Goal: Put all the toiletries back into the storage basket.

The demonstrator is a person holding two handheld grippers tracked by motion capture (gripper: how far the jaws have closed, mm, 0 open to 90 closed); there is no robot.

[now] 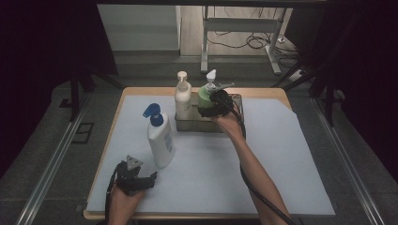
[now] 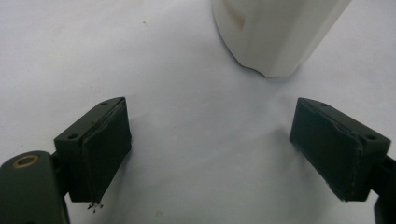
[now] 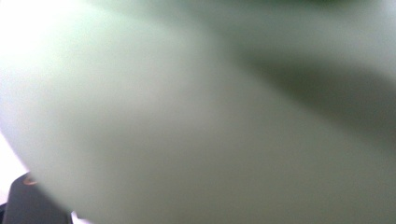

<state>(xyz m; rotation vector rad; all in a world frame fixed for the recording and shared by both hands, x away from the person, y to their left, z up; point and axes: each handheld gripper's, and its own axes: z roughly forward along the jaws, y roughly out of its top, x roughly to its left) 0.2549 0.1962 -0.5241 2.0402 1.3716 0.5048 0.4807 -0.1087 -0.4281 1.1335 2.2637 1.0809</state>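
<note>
Jaws spread wide and empty, the left gripper (image 1: 149, 178) rests nearest, beside one blue-capped white pump bottle (image 1: 159, 138). Farther off, the right gripper (image 1: 210, 106) pinches one green pump bottle (image 1: 204, 97) in the metal caddy (image 1: 237, 101), beside one cream pump bottle (image 1: 182, 98): three bottles altogether.

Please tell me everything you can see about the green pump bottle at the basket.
The green pump bottle has a pale green, plastic-looking body and a white pump head with its nozzle pointing up and to the right. It stands roughly upright at the metal basket, beside the cream pump bottle already in it. The right hand-held gripper is at its body; whether the bottle rests on the basket floor cannot be told. In the right gripper view its green surface looms very close and blurred.
</note>
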